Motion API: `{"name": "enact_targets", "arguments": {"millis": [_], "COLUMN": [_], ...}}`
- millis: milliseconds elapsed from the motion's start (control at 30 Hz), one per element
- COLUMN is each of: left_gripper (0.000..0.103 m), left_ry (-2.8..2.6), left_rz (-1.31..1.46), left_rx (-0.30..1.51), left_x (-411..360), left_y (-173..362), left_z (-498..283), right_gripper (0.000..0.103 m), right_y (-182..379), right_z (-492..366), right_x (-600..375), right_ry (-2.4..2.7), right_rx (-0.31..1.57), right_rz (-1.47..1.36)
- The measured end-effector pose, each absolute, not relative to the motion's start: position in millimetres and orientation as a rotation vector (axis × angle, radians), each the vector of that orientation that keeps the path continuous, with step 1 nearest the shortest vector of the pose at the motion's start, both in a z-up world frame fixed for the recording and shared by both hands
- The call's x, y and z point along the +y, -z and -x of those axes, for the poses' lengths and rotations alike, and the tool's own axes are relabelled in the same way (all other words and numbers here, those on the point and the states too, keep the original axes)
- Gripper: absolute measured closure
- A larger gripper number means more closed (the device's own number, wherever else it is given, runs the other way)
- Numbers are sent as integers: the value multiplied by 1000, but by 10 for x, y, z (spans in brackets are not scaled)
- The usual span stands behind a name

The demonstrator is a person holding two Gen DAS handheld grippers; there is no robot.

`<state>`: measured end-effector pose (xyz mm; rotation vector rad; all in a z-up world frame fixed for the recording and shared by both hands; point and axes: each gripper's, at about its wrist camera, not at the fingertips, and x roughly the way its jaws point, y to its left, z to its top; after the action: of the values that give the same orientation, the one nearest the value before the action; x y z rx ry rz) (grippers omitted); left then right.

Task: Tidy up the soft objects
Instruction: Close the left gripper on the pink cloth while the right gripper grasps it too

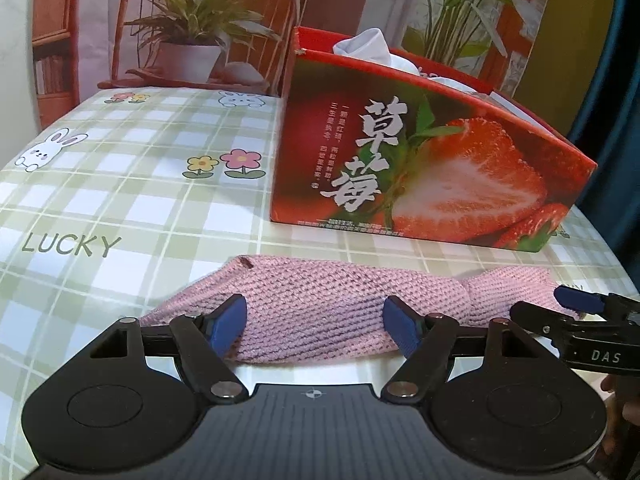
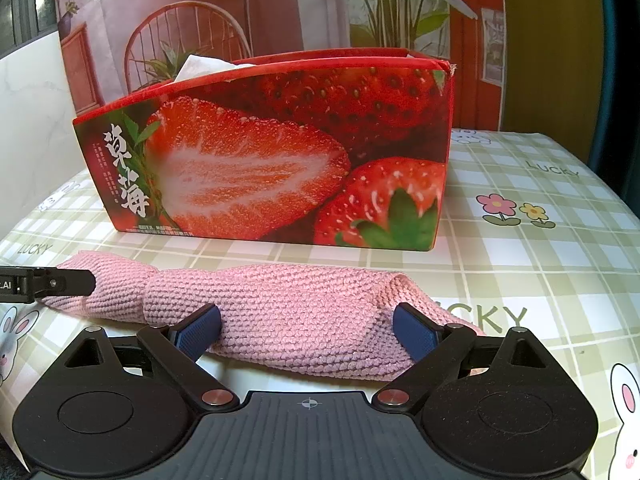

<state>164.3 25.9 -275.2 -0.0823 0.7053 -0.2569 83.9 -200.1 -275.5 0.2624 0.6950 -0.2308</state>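
**Both grippers poised over the pink cloth**

I have the left gripper (image 1: 314,326) and right gripper (image 2: 307,334) spread apart, straddling the pink knitted cloth (image 1: 320,300) lying on the table (image 1: 120,208) before the strawberry box (image 1: 420,152). Next I'd close and lift it boxward. Inside, white fabric (image 1: 364,46) shows, possibly socks.

Beyond the jaws, the desk (image 1: 120,200) wears a green-and-white checked cloth printed with rabbits, flowers and the word LUCKY. Behind it hangs a printed backdrop (image 1: 200,20) showing a wicker chair, potted plants and a bookshelf. A yellow wall (image 2: 548,40) and dark teal curtain (image 1: 628,120) stand to the right.
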Motion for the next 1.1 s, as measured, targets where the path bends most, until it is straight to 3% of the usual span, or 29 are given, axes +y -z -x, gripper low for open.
{"name": "enact_targets", "arguments": {"millis": [500,900,1100], "left_gripper": [38,34,37], "left_ry": [328,197,271], "left_rz": [89,64,128], "left_rx": [715,696,715], "left_x": [215,185,215], "left_y": [2779,2769,2763], "left_z": [-1594,-1714,-1699], "right_gripper": [12,12,23], "right_y": [2755,2756,2752], "right_z": [-835,-835,-839], "right_x": [-2000,-1987,-1950], "right_ry": [227,230,205], "right_rx": [691,690,686], "right_rz": [-270,-267,-254]}}
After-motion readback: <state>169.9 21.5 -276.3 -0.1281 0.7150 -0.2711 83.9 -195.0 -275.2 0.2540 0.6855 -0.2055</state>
